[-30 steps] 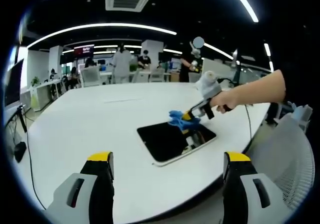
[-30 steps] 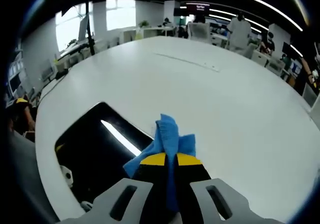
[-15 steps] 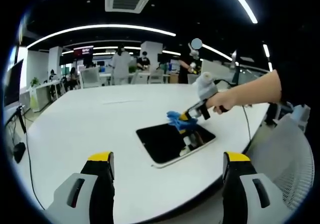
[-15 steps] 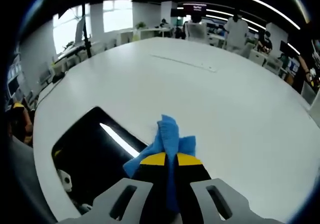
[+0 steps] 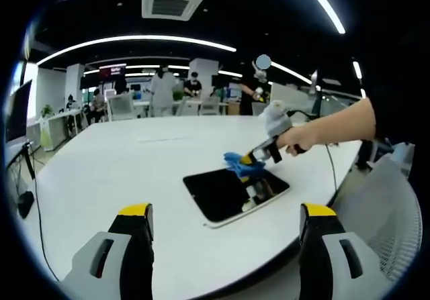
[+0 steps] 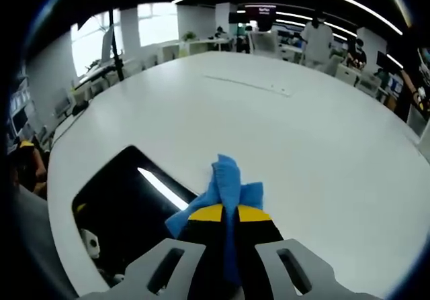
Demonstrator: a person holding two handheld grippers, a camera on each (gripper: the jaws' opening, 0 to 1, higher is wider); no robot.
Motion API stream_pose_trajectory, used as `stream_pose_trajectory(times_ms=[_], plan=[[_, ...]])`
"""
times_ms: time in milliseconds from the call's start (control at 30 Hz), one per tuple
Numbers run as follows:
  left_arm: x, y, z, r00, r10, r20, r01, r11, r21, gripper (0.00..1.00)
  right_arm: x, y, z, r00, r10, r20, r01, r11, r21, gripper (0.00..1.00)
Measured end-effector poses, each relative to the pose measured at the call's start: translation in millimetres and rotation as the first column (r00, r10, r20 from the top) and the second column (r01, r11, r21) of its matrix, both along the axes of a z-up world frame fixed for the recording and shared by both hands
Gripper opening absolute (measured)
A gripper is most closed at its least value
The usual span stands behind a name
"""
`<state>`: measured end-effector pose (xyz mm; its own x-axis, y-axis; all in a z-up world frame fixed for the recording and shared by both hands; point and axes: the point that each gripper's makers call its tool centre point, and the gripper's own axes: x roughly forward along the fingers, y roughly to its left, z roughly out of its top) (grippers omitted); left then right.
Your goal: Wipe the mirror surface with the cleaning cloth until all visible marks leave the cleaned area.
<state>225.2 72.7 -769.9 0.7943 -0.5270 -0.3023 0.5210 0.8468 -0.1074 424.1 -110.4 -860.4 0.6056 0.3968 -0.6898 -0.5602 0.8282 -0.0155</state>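
Observation:
A dark rectangular mirror (image 5: 232, 192) lies flat on the white table (image 5: 121, 172). In the left gripper view, my right gripper (image 5: 250, 158), held by a hand, presses a blue cleaning cloth (image 5: 240, 166) on the mirror's far edge. In the right gripper view, my right gripper (image 6: 224, 214) is shut on the blue cloth (image 6: 225, 182), which sits at the mirror's (image 6: 124, 206) right edge; the glass reflects a ceiling light. My left gripper (image 5: 225, 219) is open, held back from the table's near edge with nothing between its jaws.
The white table (image 6: 302, 132) stretches wide beyond the mirror. A grey mesh chair (image 5: 383, 206) stands at the right. People and desks (image 5: 161, 88) fill the far room. A cable (image 5: 332, 169) trails over the table edge near the hand.
My right gripper has slid the cloth slightly farther along the mirror's far edge. My left gripper has stayed put.

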Motion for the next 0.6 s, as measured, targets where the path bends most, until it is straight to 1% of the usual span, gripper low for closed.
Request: stream_pose_trajectory(times_ms=[167, 267, 367, 400, 433, 467, 500, 600], plan=[[0.0, 0.1, -0.3, 1.0, 0.0, -0.002, 0.0, 1.0, 0.0, 0.89, 0.7, -0.1, -0.1, 1.0, 0.011, 0.007, -0.011, 1.0, -0.006, 0.0], [-0.1, -0.1, -0.3, 1.0, 0.001, -0.003, -0.001, 1.0, 0.001, 0.89, 0.7, 0.4, 0.3, 1.0, 0.023, 0.017, -0.023, 0.999, -0.025, 0.0], [0.1, 0.3, -0.7, 1.0, 0.002, -0.005, -0.002, 1.0, 0.003, 0.89, 0.3, -0.2, 1.0, 1.0, 0.026, 0.002, -0.026, 0.999, -0.029, 0.0], [0.2, 0.6, -1.0, 1.0, 0.003, -0.005, -0.003, 1.0, 0.004, 0.89, -0.4, -1.2, 0.9, 0.999, 0.031, -0.004, -0.032, 0.998, -0.048, 0.0], [0.2, 0.7, -1.3, 1.0, 0.003, -0.006, -0.003, 1.0, 0.005, 0.89, -1.2, -2.8, 1.9, 0.996, 0.085, 0.011, -0.083, 0.99, -0.117, 0.0], [0.2, 0.7, -1.3, 1.0, 0.004, -0.007, -0.004, 1.0, 0.005, 0.89, -2.0, -1.5, 2.7, 0.993, 0.116, 0.018, -0.112, 0.983, -0.146, 0.0], [0.4, 0.8, -1.1, 1.0, 0.006, -0.005, -0.006, 1.0, 0.005, 0.89, -3.4, -0.3, 3.3, 0.991, 0.13, 0.015, -0.126, 0.979, -0.16, 0.0], [0.3, 1.0, -1.4, 1.0, 0.008, -0.008, -0.008, 1.0, 0.007, 0.89, 4.9, -5.8, 5.7, 0.993, 0.118, 0.023, -0.114, 0.983, -0.146, 0.0]])
